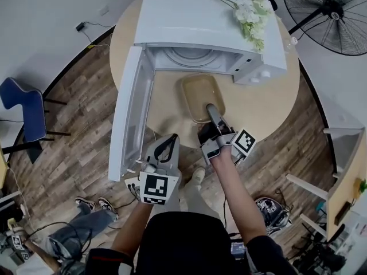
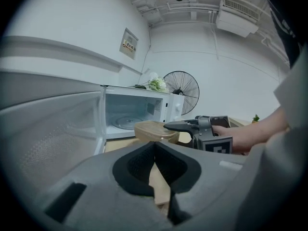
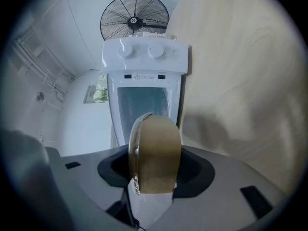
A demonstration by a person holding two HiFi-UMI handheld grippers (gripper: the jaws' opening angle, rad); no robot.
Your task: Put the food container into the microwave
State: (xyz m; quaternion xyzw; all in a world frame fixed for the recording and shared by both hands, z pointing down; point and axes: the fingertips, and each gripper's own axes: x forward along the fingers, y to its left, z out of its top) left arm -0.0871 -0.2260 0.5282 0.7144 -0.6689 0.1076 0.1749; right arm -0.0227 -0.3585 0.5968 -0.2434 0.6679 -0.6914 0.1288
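A tan, lidded food container (image 1: 199, 95) hovers over the round wooden table (image 1: 269, 107), just in front of the white microwave (image 1: 200, 22). The microwave's door (image 1: 131, 116) stands wide open to the left, showing the glass turntable (image 1: 192, 55). My right gripper (image 1: 211, 109) is shut on the container's near rim. In the right gripper view the container (image 3: 156, 153) stands on edge between the jaws, facing the microwave (image 3: 144, 76). My left gripper (image 1: 169, 141) is shut and holds nothing, near the door's lower edge. Its own view shows the container (image 2: 153, 129) and the right gripper (image 2: 182, 125) ahead.
White flowers (image 1: 251, 9) lie on top of the microwave. A black floor fan (image 1: 332, 7) stands at the back right. A blue chair (image 1: 26, 107) is on the left, and another person's legs and shoes (image 1: 92, 206) are at the lower left.
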